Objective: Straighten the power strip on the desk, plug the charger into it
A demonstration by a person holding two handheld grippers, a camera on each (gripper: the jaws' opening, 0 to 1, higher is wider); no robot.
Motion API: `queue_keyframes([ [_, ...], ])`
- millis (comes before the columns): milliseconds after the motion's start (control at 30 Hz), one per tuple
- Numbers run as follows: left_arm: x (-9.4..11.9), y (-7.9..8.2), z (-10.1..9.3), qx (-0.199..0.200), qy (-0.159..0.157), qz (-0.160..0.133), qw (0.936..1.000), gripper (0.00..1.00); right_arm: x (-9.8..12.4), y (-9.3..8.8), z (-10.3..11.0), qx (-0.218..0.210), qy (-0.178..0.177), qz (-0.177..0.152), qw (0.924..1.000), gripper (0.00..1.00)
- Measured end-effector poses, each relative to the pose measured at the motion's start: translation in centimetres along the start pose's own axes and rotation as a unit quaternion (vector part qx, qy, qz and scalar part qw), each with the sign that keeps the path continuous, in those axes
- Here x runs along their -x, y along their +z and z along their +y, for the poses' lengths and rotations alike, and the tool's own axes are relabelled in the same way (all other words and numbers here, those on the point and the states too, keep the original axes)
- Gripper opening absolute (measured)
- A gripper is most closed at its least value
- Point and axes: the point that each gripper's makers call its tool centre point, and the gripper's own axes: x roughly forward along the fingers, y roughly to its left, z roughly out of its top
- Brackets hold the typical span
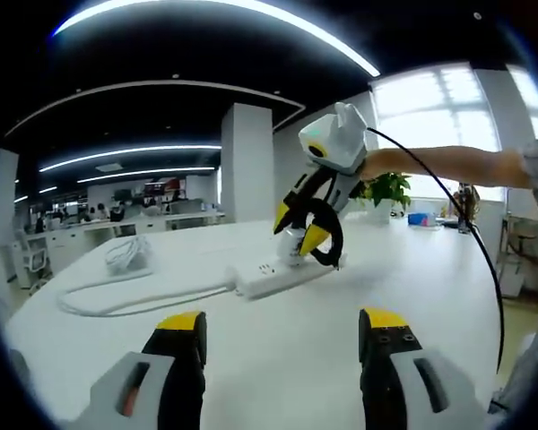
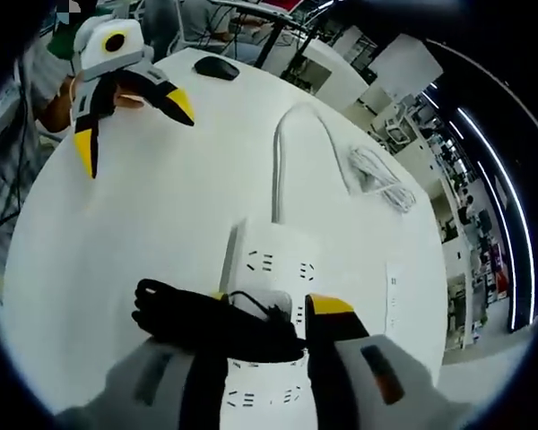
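A: Left gripper view first. What lies on the desk (image 1: 251, 358)?

B: One white power strip (image 1: 273, 276), near the middle of the desk, lying at a slant. Its white cable (image 1: 125, 300) runs off toward the left edge and curls back. Behind that cable sits one loose white bundle of cord (image 1: 128, 253).

A: And the grippers?

B: The left gripper (image 1: 282, 358) rises from the bottom, its two yellow-tipped jaws spread wide with bare desk between them, gripping nothing. The right gripper (image 1: 307, 231) comes down from the right, held by a person's arm (image 1: 448, 163), with its tips at the far end of the strip. A looped black cord (image 1: 327, 246) hangs in front of those tips, and a white charger (image 1: 294, 249) shows between them. One potted plant (image 1: 387, 190) stands at the far edge of the desk.

A: Now the right gripper view.

B: The strip (image 2: 273, 269) lies straight ahead and passes under the right gripper (image 2: 269, 309). Two socket groups are exposed on it beyond the jaws. The jaws are closed upon the charger (image 2: 264, 305), which sits on the strip's face; whether it is fully seated I cannot tell, since the coiled black cord (image 2: 197, 318) drapes across the left jaw and covers part of it.

A: Anything else?

B: The left gripper (image 2: 130, 107) hangs open near the far left edge. One dark computer mouse (image 2: 217, 67) lies beyond it, and the cord bundle (image 2: 381, 179) lies off to the right.
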Motion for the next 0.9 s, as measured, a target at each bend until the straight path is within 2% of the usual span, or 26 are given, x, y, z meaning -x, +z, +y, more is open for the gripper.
queue_keyframes([
  [367, 0.3, 0.5, -0.1, -0.001, 0.004, -0.006, 1.0000, 0.70, -0.3, -0.3, 0.4, 0.023, 0.013, 0.052, 0.9983, 0.27],
  [633, 0.5, 0.7, -0.1, 0.001, 0.005, -0.008, 1.0000, 0.70, -0.3, -0.3, 0.6, 0.005, 0.028, 0.095, 0.9951, 0.25],
  [800, 0.6, 0.8, -0.1, 0.001, 0.006, -0.009, 0.9999, 0.70, -0.4, -0.3, 1.0, -0.011, 0.066, 0.117, 0.9909, 0.24],
  [900, 0.6, 1.0, -0.2, 0.000, 0.006, -0.008, 0.9999, 0.70, -0.5, -0.5, 1.0, -0.043, 0.100, 0.120, 0.9869, 0.24],
])
